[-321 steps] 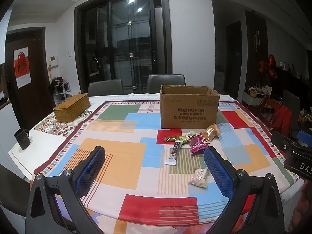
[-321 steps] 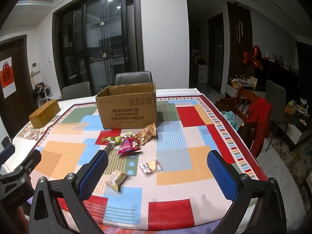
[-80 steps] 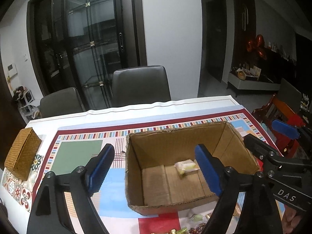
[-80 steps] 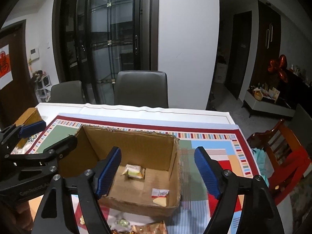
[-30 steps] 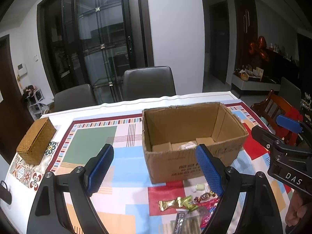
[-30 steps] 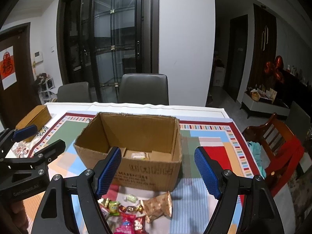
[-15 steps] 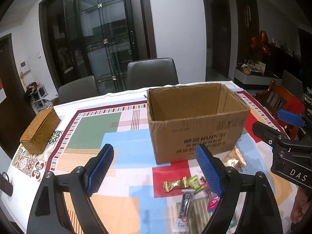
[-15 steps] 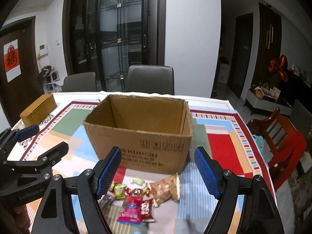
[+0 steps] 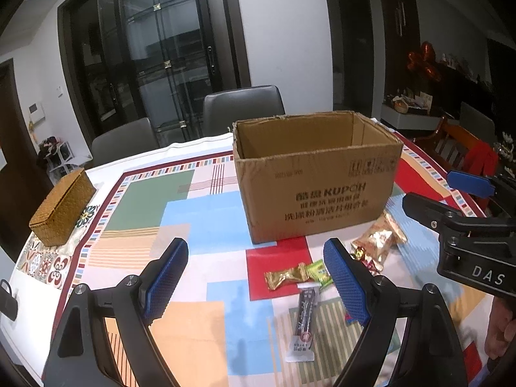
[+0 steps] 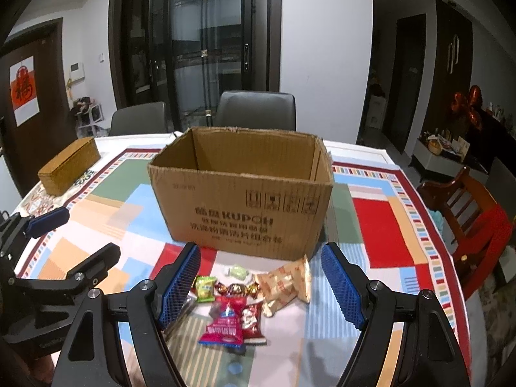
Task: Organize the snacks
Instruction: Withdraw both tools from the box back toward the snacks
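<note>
An open cardboard box [image 9: 317, 180] [image 10: 242, 193] stands on the patterned tablecloth [image 9: 206, 213]. Loose snacks lie in front of it: a gold candy [image 9: 285, 277], a green packet [image 9: 319, 271] [image 10: 205, 287], a dark bar [image 9: 304, 317], a tan crinkled bag [image 9: 380, 237] [image 10: 285, 283], a red packet [image 10: 225, 322] and wrapped chocolates [image 10: 237, 288]. My left gripper [image 9: 256, 285] hangs open above the cloth, left of the snacks. My right gripper [image 10: 259, 285] is open too, above the snack pile. Nothing sits between either pair of fingers. The box's inside is hidden.
A woven basket box [image 9: 61, 208] [image 10: 69, 166] sits at the table's far left. Grey chairs [image 9: 243, 109] stand behind the table, a wooden chair with red cloth [image 10: 471, 222] at the right. A dark mug [image 9: 8, 300] is at the left edge.
Both grippers have drawn back from the box and sunk toward the table. The box's inside has dropped out of sight and the snack pile has come into view.
</note>
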`<state>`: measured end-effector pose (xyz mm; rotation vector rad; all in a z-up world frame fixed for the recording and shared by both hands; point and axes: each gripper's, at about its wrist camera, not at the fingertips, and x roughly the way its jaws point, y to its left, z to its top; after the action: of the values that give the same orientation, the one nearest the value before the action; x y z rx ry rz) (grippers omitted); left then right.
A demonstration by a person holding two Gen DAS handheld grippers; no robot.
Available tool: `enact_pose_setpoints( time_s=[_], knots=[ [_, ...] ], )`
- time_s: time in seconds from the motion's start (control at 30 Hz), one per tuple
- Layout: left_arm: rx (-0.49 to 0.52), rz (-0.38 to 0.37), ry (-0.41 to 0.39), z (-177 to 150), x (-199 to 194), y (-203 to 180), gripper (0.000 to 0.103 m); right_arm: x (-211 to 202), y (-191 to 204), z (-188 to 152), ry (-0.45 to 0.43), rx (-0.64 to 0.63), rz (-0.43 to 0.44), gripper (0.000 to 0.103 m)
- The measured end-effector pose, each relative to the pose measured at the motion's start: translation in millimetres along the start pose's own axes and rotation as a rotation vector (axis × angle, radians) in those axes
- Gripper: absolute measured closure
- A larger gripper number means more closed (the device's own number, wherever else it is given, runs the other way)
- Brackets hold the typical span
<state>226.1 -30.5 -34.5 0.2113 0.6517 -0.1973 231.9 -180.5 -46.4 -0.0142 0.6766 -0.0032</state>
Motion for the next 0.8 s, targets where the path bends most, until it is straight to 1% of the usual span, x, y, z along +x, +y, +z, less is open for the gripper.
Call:
enact_pose_setpoints(
  time_s=[0.53, 0.8],
  knots=[
    [0.019, -0.041, 0.026, -39.8, 1.6, -8.5, 0.017, 13.0, 11.8, -36.6, 0.074, -0.014, 0.017, 0.025],
    [-0.011, -0.064, 0.035, -60.5, 8.3, -10.7, 0.017, 20.7, 17.7, -55.6, 0.091, -0.031, 0.024, 0.025]
  ],
)
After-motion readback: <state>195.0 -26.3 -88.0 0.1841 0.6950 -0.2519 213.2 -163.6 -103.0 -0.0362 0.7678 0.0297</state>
